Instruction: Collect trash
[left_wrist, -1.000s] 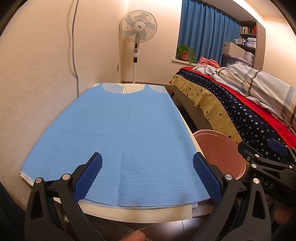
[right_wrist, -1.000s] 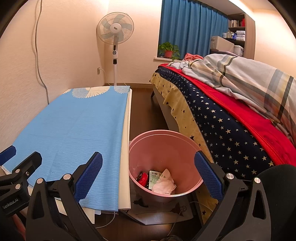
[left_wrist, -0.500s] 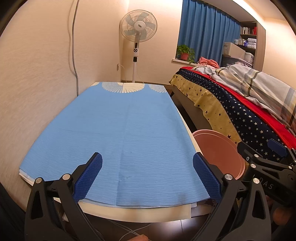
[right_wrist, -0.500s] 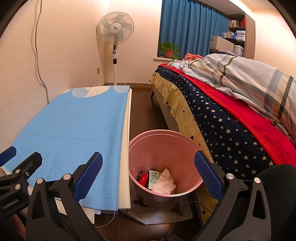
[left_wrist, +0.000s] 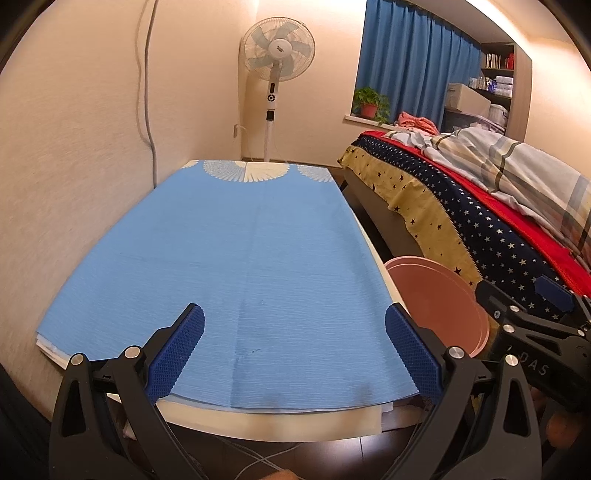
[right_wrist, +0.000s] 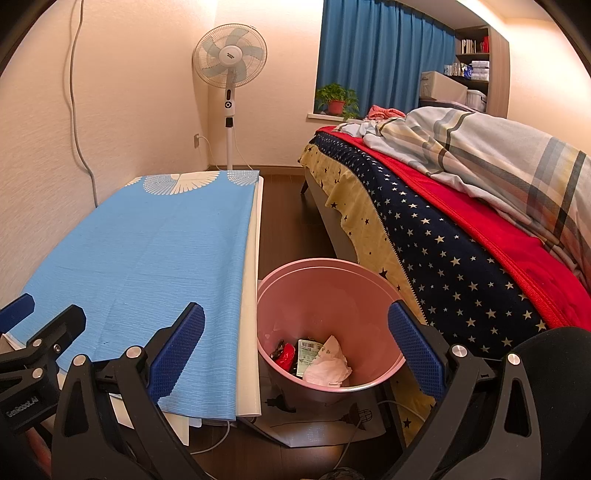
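Pink bin (right_wrist: 325, 295) holding trash (right_wrist: 325, 363) sits between the right gripper's (right_wrist: 295, 349) spread, empty fingers (right_wrist: 413, 350).

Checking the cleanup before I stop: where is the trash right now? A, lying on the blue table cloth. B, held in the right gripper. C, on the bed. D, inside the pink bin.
D: crumpled paper and wrappers lie in the pink bin; both grippers are open and empty.

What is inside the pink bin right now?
In the pink bin: crumpled white paper, a barcoded green-white wrapper and a red-black wrapper. Anything beneath them is covered.
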